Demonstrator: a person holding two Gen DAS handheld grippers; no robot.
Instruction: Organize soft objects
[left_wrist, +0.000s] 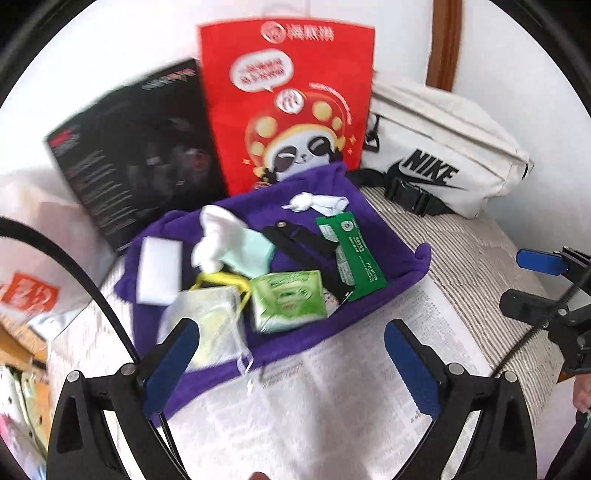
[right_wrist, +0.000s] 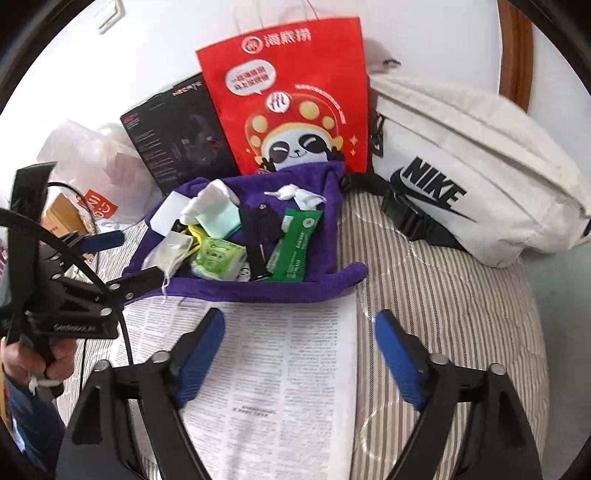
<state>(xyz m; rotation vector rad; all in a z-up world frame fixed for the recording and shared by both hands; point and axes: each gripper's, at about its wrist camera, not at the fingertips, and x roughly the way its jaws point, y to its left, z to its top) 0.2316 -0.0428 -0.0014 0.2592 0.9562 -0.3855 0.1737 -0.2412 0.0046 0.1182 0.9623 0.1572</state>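
Observation:
A purple cloth (left_wrist: 369, 236) (right_wrist: 325, 206) lies on a newspaper (left_wrist: 332, 398) (right_wrist: 280, 369) and carries soft items: a light green tissue pack (left_wrist: 288, 299) (right_wrist: 219, 260), a dark green wipes pack (left_wrist: 351, 251) (right_wrist: 295, 243), a white and mint sock (left_wrist: 229, 240) (right_wrist: 214, 210), a white sponge (left_wrist: 159, 271), a clear pouch (left_wrist: 210, 325) (right_wrist: 168, 251) and a knotted white cloth (left_wrist: 314, 203) (right_wrist: 299, 195). My left gripper (left_wrist: 291, 369) (right_wrist: 107, 262) is open, its left finger beside the pouch. My right gripper (right_wrist: 299, 354) is open and empty over the newspaper.
A red panda bag (left_wrist: 291, 99) (right_wrist: 295, 99), a black box (left_wrist: 136, 147) (right_wrist: 177, 129) and a white Nike waist bag (left_wrist: 443, 151) (right_wrist: 472, 184) stand behind the cloth. A striped bed cover (right_wrist: 443, 295) lies underneath. Plastic bags (left_wrist: 29, 277) sit at the left.

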